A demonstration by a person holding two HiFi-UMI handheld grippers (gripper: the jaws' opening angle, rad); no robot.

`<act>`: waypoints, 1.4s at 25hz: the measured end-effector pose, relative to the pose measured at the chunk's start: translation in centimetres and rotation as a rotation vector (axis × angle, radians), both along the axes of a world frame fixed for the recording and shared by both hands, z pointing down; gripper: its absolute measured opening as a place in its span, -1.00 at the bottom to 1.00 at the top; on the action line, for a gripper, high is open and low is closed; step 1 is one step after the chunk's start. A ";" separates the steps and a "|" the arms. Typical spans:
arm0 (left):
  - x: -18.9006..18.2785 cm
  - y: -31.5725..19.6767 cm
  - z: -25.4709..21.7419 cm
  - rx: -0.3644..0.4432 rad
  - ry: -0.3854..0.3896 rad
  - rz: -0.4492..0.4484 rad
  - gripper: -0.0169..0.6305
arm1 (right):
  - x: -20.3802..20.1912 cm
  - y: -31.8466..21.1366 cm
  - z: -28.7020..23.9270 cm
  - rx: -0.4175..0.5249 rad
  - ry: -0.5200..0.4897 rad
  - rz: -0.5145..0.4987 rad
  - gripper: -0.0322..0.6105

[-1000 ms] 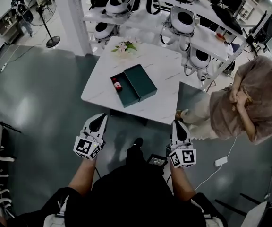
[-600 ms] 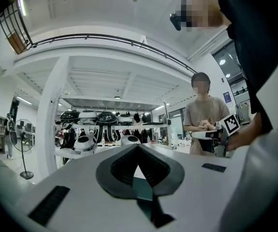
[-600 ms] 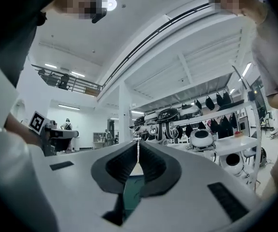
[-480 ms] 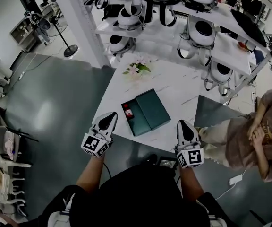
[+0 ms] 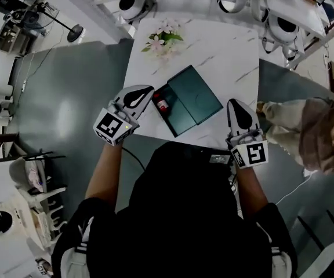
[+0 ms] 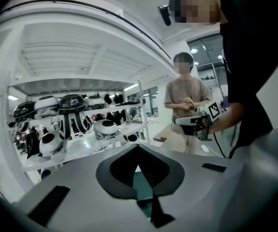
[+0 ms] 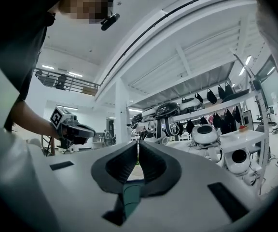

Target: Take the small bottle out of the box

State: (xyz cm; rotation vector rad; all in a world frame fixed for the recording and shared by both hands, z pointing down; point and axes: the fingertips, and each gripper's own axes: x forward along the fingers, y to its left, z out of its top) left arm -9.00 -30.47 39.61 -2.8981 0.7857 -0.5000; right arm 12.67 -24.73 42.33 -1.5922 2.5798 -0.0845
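Green box at centre on white surface, small bottle inside, left tongs and right tongs closed, empty

The head camera sits high on the person and looks almost straight down, taking in the white table, the green box and both tools from well above. The camera on the left gripper rides low and close behind its jaws, facing across the table to the shelves. The one on the right gripper sits likewise, facing the same shelves. Each gripper view catches the other gripper at its side. A sliver of the box shows in all three views.
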 end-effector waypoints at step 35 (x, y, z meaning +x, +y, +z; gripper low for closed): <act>-3.8 2.9 29.8 -0.121 -1.208 1.423 -0.34 | -4.7 11.3 8.3 -0.260 -0.012 0.823 -0.79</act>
